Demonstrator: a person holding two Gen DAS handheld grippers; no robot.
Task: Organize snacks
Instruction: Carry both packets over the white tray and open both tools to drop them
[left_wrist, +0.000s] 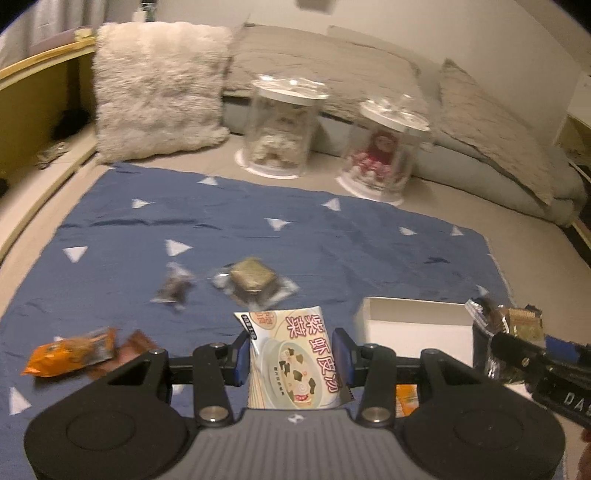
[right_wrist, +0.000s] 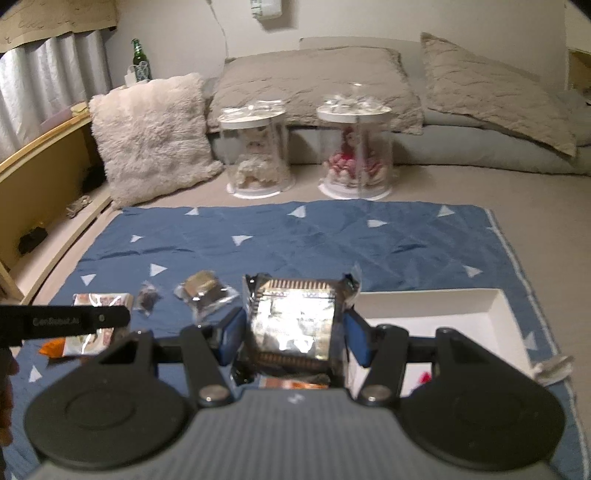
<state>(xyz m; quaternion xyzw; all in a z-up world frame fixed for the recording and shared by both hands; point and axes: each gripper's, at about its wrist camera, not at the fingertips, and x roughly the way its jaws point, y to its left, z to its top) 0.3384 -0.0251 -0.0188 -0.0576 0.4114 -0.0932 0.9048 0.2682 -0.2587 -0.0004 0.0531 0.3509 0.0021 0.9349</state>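
My left gripper (left_wrist: 293, 352) is shut on a white soup packet (left_wrist: 293, 360) with printed characters and holds it above the blue cloth (left_wrist: 229, 229). In the right wrist view my right gripper (right_wrist: 293, 330) is shut on a shiny dark snack packet (right_wrist: 293, 323), lifted beside the white box (right_wrist: 436, 306). The same gripper and packet (left_wrist: 517, 325) show at the right edge of the left wrist view, next to the white box (left_wrist: 413, 321). Loose on the cloth lie a wrapped cake (left_wrist: 253, 280), a small dark packet (left_wrist: 175, 288) and an orange packet (left_wrist: 70, 354).
Two clear display cases (right_wrist: 255, 155) (right_wrist: 354, 147) with dolls stand behind the cloth. A fluffy cushion (right_wrist: 151, 136) and grey pillows (right_wrist: 314, 81) line the back. A wooden frame (right_wrist: 40, 166) runs along the left. A green bottle (right_wrist: 138, 61) stands far back.
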